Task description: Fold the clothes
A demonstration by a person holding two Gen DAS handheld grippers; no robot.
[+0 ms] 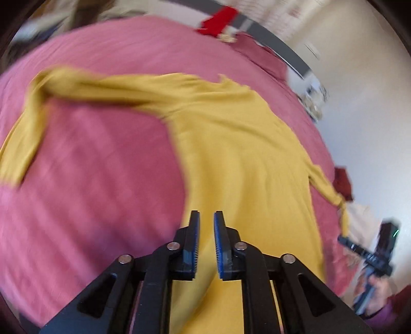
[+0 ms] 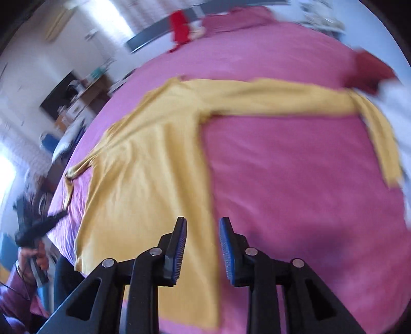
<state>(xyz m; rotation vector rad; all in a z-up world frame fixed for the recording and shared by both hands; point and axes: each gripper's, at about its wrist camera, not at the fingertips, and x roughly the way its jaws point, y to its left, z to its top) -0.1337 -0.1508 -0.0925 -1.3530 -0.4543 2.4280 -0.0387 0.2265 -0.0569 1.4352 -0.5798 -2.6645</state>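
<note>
A mustard-yellow long-sleeved shirt (image 1: 231, 144) (image 2: 143, 164) lies spread on a pink bedsheet (image 1: 102, 154) (image 2: 295, 179), both sleeves stretched out to the sides. My left gripper (image 1: 206, 214) hovers above the shirt's lower part, its blue pads a narrow gap apart with nothing pinched between them. My right gripper (image 2: 203, 221) is open wider and hangs over the shirt's side edge, also holding nothing. Each view catches the other gripper at the bed's edge in a person's hand: the right gripper (image 1: 370, 254) and the left gripper (image 2: 38, 223). Both pictures are motion-blurred.
A red garment (image 1: 218, 21) (image 2: 179, 24) lies at the bed's far edge near a dark rail. A dark red cloth (image 1: 343, 182) (image 2: 370, 74) sits by one sleeve end, with a white cloth (image 2: 400, 115) beside it. Cluttered shelves (image 2: 77, 97) stand past the bed.
</note>
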